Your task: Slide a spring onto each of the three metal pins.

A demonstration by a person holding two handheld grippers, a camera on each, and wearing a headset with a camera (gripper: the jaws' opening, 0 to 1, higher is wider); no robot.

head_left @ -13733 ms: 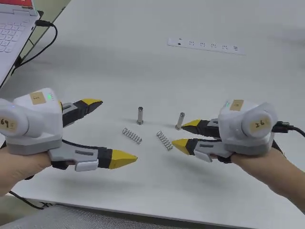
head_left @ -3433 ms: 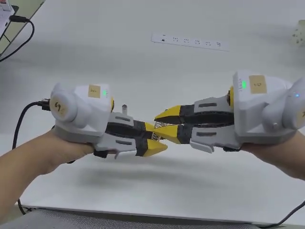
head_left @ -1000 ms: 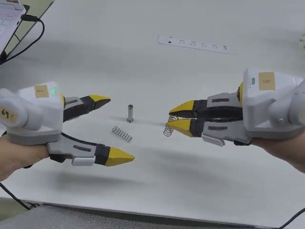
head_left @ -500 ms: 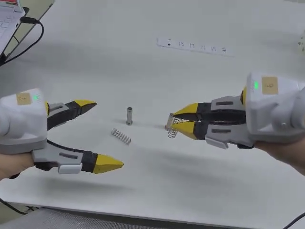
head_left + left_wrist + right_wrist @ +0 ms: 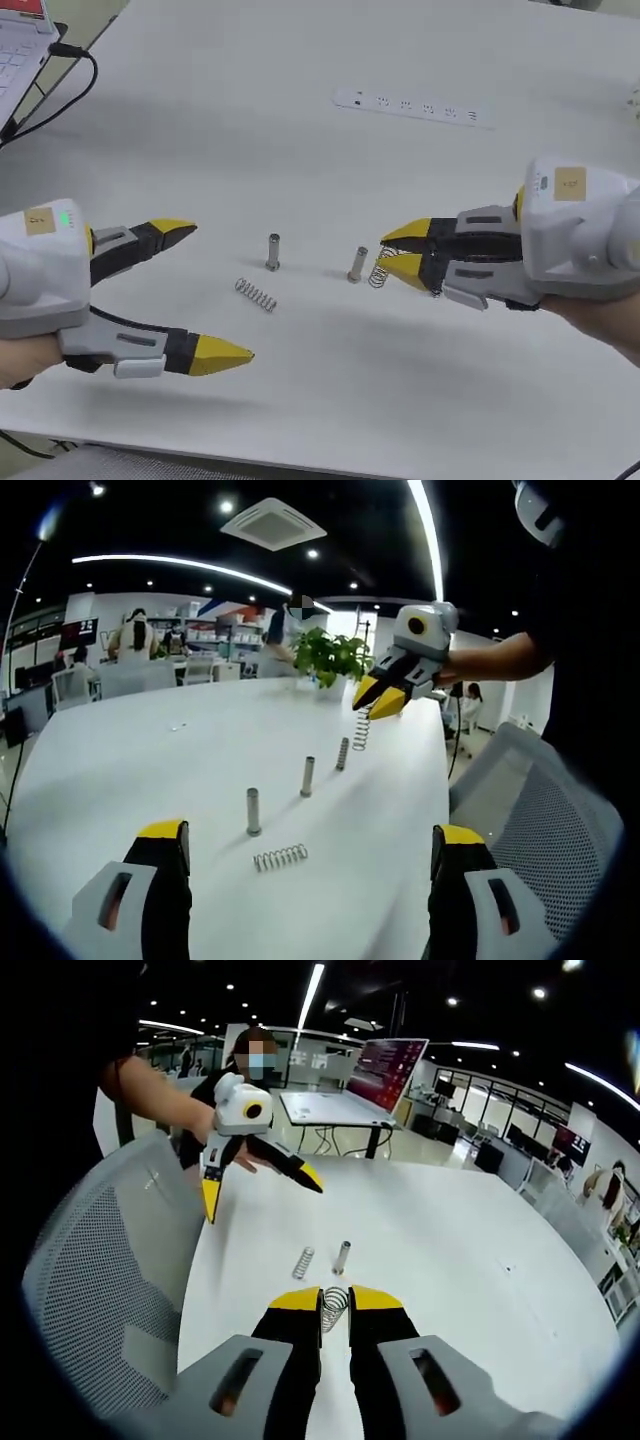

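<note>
My right gripper (image 5: 398,252) is shut on one end of a small spring (image 5: 378,273), which hangs just right of a short upright metal pin (image 5: 357,263) without touching it. A second pin (image 5: 273,251) stands to the left, and a loose spring (image 5: 254,294) lies on the table in front of it. My left gripper (image 5: 200,290) hovers wide open at the left, holding nothing. The left gripper view has its own jaws apart (image 5: 310,840), the loose spring (image 5: 280,857), pins (image 5: 253,811) (image 5: 308,776), and a third upright piece (image 5: 342,753). The held spring (image 5: 335,1308) sits between my right jaws.
A white power strip (image 5: 415,107) lies at the far side of the white table (image 5: 300,400). A laptop (image 5: 20,40) and a black cable (image 5: 75,75) sit at the far left. A mesh chair (image 5: 110,1260) stands by the table edge.
My right gripper has drawn a little to the right with the spring, away from the nearer pin. The open left gripper has drifted slightly left and down.
</note>
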